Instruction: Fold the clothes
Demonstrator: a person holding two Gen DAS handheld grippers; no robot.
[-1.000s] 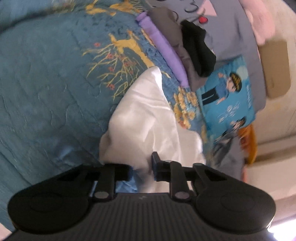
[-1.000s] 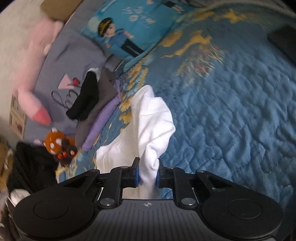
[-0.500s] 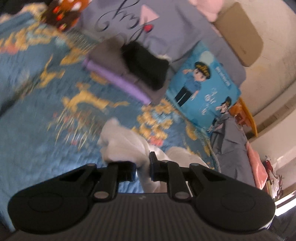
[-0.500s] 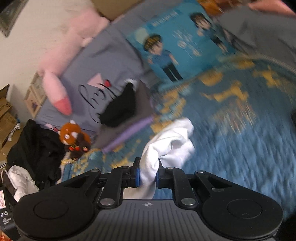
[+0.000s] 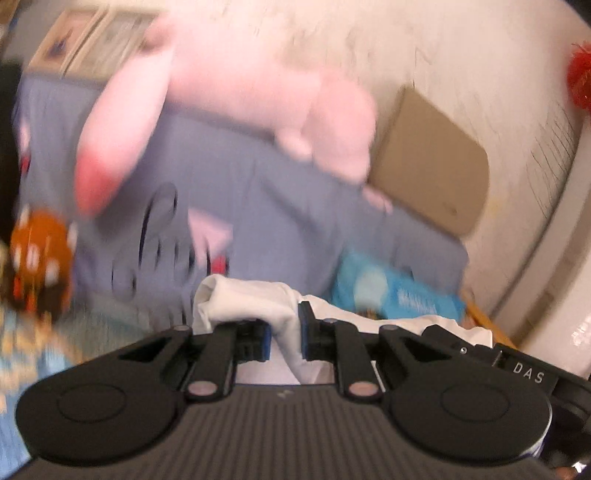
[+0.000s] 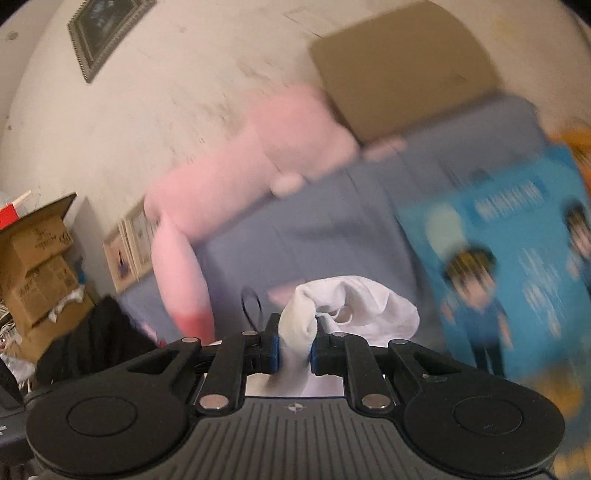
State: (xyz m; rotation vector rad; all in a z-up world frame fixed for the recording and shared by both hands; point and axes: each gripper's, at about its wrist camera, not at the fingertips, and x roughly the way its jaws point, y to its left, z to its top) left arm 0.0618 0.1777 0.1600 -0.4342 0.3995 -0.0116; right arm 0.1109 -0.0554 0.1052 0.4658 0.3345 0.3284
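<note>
The left gripper (image 5: 284,341) has its two black fingers with blue pads pinched on a fold of the white cotton garment (image 5: 255,301), which bunches up just above the pads and spills off to the right across the other tool's black body. That body carries white letters that read "DAS" (image 5: 529,372). The right gripper (image 6: 294,349) is likewise clamped onto the white cotton garment (image 6: 354,299) — a thick twist of it runs down between the blue pads, and the rest puffs up just behind them, held in the air in front of the grey-lavender bedding (image 6: 314,236).

Taking that bedding as the mark: a long pink plush toy (image 6: 236,184) sprawls along its upper edge against the scuffed pale wall (image 6: 166,92), with a flat brown cardboard piece (image 6: 402,70) leaning just beyond it. On the bedding's right side lies a bright blue cartoon-print pillow (image 6: 517,240) showing a figure in a dark cap; its white lettering is too blurred to read. A small orange-brown stuffed toy (image 5: 40,254) sits at the bedding's left edge in the left wrist view.

Further left of the bedding, stacked brown cardboard boxes (image 6: 37,258) stand by the wall — the top one open, its contents hidden, its printing unreadable. A dark framed picture (image 6: 103,29) hangs on the wall above.
</note>
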